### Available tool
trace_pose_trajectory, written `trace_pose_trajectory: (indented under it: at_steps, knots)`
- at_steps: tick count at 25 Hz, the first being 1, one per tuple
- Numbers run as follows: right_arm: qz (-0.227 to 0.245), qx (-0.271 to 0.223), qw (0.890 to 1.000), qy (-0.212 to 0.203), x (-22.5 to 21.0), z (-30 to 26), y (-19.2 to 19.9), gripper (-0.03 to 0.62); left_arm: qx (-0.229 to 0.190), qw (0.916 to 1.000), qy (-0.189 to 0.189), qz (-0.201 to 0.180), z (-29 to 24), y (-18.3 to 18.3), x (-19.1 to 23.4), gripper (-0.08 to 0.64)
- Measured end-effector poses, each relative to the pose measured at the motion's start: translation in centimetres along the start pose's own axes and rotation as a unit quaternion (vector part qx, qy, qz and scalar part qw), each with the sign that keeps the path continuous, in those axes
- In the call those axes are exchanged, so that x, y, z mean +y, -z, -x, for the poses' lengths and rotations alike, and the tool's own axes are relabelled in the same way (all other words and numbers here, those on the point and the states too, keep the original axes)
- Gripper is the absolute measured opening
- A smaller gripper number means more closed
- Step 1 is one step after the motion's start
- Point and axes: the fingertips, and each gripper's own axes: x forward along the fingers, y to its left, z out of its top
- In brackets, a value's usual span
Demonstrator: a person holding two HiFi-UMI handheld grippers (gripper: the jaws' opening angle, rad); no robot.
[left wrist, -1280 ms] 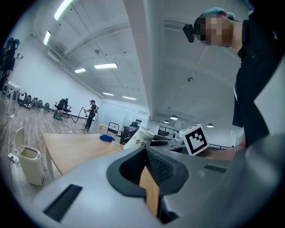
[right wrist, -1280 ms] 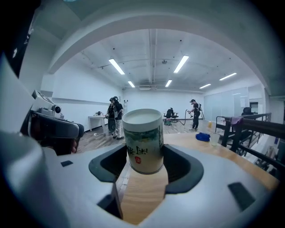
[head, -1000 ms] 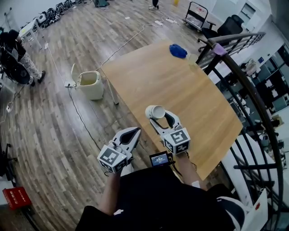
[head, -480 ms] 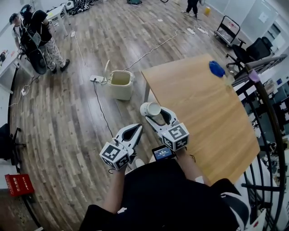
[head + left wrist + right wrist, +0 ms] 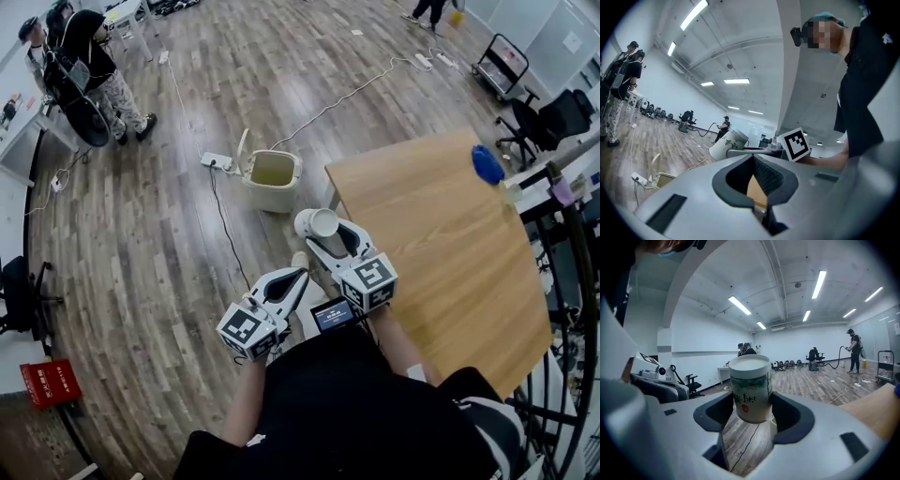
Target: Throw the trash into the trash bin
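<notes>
trash bin (image 5: 274, 178) nearer now, ahead and below the cup (image 5: 319, 222) clamped in right gripper (image 5: 324, 234) jaws; left gripper (image 5: 295, 275) jaws closed, empty.

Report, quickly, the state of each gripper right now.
Left gripper: closed, empty.
Right gripper: closed on a white paper cup with green print.

Left gripper (image 5: 753, 157) jaws pressed together — just past the tips, a printed paper cup (image 5: 725, 144) tilted in the right gripper (image 5: 740, 149); trash bin (image 5: 663, 180) ahead, lower left.
</notes>
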Motion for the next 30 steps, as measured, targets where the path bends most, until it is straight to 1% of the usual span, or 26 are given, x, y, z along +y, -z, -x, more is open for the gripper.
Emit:
trace_pose_trajectory:
  at_steps: [4, 7, 10, 12, 15, 18, 21, 24, 27, 30]
  knots:
    - [-0.013, 0.002, 1.000, -0.019, -4.0, -7.8, -1.6, 0.253, 0.010, 0.9997, -0.020, -0.010, -3.1, -2.9, 8.0, -0.002]
    - [-0.014, -0.005, 0.999, -0.032, -7.2, -13.1, -4.6, 0.253, 0.005, 0.9995, -0.032, -0.003, -5.9, -6.9, 13.4, -0.002]
    - [-0.013, -0.008, 0.999, -0.032, -10.9, -17.8, -7.1, 0.253, 0.006, 0.9991, -0.041, -0.001, -8.5, -9.3, 18.4, -0.002]
    - [-0.017, -0.010, 0.999, -0.029, -13.5, -20.2, -8.4, 0.253, 0.013, 0.9993, -0.036, -0.002, -10.4, -10.4, 21.1, -0.002]
    - [-0.034, -0.008, 0.999, -0.025, -16.4, -22.8, -9.2, 0.253, 0.029, 0.9991, -0.028, -0.015, -12.8, -11.3, 23.6, -0.002]
    - [-0.048, -0.010, 0.998, -0.025, -17.7, -24.8, -9.6, 0.253, 0.038, 0.9986, -0.027, -0.025, -13.9, -12.1, 25.4, -0.002]
    - [-0.057, -0.018, 0.998, -0.026, -18.0, -26.5, -10.0, 0.253, 0.059, 0.9976, -0.031, -0.015, -14.4, -12.2, 27.2, -0.002]
    - [-0.069, -0.010, 0.997, -0.022, -18.8, -27.7, -9.0, 0.253, 0.062, 0.9979, -0.013, -0.010, -15.2, -11.6, 28.8, -0.002]
    - [-0.081, 0.003, 0.997, -0.008, -19.9, -29.3, -8.6, 0.253, 0.068, 0.9977, 0.006, -0.008, -16.1, -12.0, 30.5, -0.002]
    - [-0.074, 0.008, 0.997, 0.015, -20.5, -30.9, -9.1, 0.253, 0.069, 0.9970, 0.034, -0.013, -16.5, -12.3, 32.6, -0.002]
